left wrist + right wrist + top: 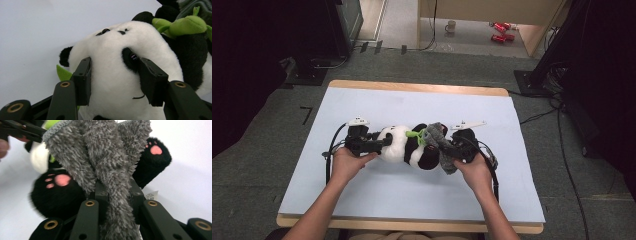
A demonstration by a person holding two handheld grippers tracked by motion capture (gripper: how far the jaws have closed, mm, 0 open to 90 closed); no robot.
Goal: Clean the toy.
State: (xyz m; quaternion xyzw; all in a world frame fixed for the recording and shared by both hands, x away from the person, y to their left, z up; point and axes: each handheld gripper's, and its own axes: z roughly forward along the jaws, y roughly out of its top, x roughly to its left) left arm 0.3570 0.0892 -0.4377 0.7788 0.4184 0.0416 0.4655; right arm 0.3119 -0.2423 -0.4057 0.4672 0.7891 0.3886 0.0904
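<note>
Plush black-and-white panda toy [407, 146] lies on its side at the middle of the pale blue table sheet [412, 195], head to the left, black paws with pink pads to the right. The left gripper [379, 142] clamps the panda's white head, its jaws pressing both cheeks. The right gripper [455, 149] has its jaws closed tight on a fuzzy grey fabric garment [442, 145] draped over the panda's legs. A green plush bamboo sprig [414, 134] rests on its chest.
</note>
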